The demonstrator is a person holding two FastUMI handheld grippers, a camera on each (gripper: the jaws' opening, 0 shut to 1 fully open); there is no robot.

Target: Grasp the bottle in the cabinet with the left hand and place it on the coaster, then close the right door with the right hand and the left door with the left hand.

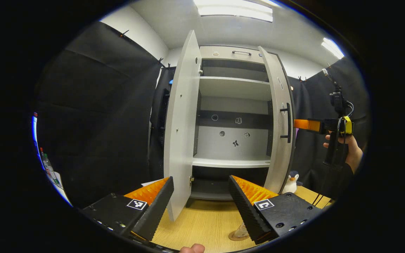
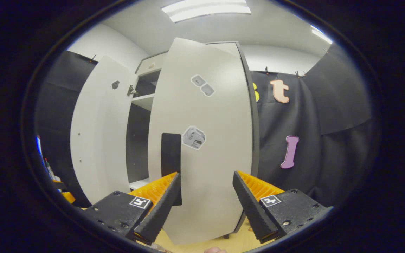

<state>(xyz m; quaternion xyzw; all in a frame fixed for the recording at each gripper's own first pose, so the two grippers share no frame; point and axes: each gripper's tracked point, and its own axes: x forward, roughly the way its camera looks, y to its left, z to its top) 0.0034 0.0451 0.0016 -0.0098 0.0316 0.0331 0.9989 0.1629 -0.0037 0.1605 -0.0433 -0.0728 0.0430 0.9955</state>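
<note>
Two doors of the cabinet (image 1: 234, 116) stand at mid frame in the left gripper view: the left door (image 1: 183, 123) swung wide, the right door (image 1: 280, 119) partly open. Left gripper (image 1: 199, 207) spreads wide and empty at lower centre; beside its right finger, the bottle's base sits on the coaster (image 1: 238, 234). Right gripper (image 2: 206, 205) gapes empty before the right door's face, its handle (image 2: 171, 158) just left.
</note>
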